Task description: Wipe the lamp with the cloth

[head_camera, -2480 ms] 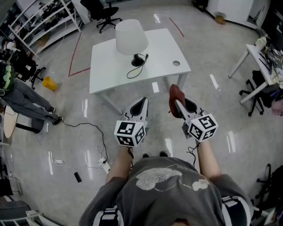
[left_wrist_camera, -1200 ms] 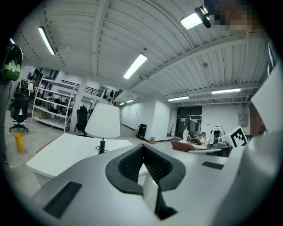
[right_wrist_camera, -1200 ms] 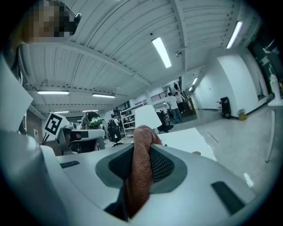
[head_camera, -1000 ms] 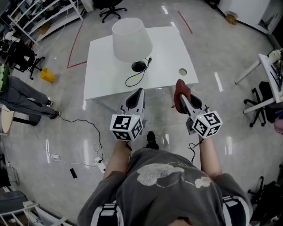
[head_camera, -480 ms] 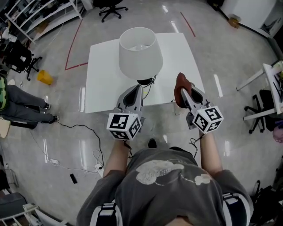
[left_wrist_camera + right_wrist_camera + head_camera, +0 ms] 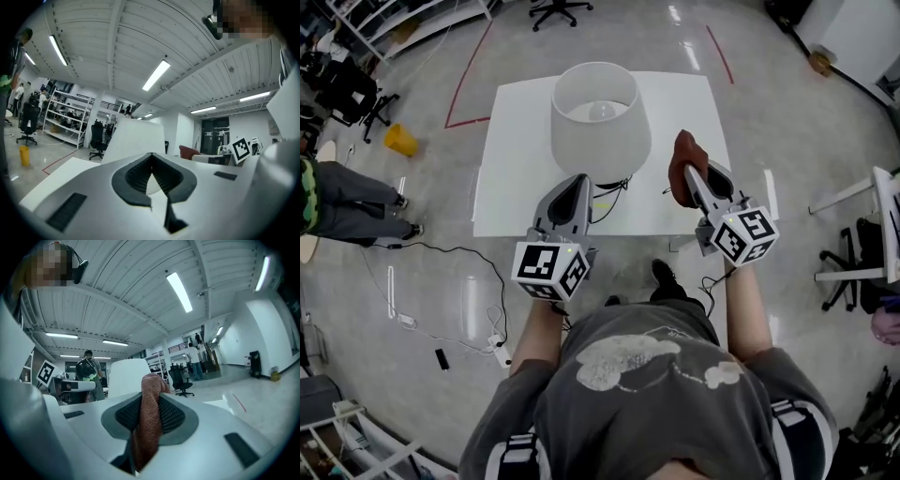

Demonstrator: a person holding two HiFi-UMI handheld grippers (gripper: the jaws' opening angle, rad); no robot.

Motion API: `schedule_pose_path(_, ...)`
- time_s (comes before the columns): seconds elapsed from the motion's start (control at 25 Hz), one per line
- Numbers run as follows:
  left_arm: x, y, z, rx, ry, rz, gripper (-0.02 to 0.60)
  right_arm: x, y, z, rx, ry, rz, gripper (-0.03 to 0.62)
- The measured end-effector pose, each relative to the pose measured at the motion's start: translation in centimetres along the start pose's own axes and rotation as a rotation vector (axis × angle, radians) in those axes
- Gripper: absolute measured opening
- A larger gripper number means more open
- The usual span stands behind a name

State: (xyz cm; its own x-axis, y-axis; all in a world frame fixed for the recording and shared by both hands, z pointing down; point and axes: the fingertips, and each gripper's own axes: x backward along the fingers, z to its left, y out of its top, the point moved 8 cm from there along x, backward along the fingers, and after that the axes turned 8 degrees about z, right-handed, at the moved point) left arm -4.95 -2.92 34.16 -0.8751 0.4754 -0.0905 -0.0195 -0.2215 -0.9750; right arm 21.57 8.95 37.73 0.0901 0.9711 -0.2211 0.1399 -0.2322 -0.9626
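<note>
The right gripper (image 6: 692, 180) is clamped on a reddish-brown cloth (image 6: 149, 420). The cloth is pinched upright between the ribbed pads, and a folded end sticks out past the tips. In the head view the cloth (image 6: 682, 157) hangs over the near right part of the white table (image 6: 517, 150). It sits just beside the lamp (image 6: 600, 120), with a narrow gap to the shade.

The left gripper (image 6: 577, 186) has its jaws together at the tips, with nothing held between them. It points at the lower left of the shade. From above its tip overlaps the shade's rim, but whether it touches cannot be told. Both gripper views show the white shade straight ahead, beyond the jaws.

The lamp stands near the table's middle. The head view looks down into the open top of the shade, where the bulb shows. A black cord (image 6: 612, 190) trails from under the shade towards the table's near edge.

On the floor to the left lie a thin cable (image 6: 441, 251) and a yellow object (image 6: 398, 141). A person's legs (image 6: 342, 204) are there too.
</note>
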Motion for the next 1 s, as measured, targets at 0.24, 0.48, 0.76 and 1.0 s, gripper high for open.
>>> schedule_pose_path(0.24,-2.1,1.3,-0.5,-0.005,0.158,-0.021,0.008,-5.5,4.2,-5.2,0.067,0.161,0.006,0.086)
schedule_pose_path(0.48,-3.3,2.0,-1.2,0.000,0.313,-0.073,0.008,-10.9,8.5,-7.9,0.190,0.338,-0.011,0.086)
schedule_pose_path(0.76,-3.8,4.0,-2.9,-0.030,0.473,-0.111,0.008,-16.8,12.3,-8.5,0.274,0.527,-0.023,0.086)
schedule_pose_path(1.0,-4.9,6.1,-2.9,-0.063,0.576,-0.127,0.008,-21.6,15.5,-7.3,0.320,0.707,-0.035,0.086)
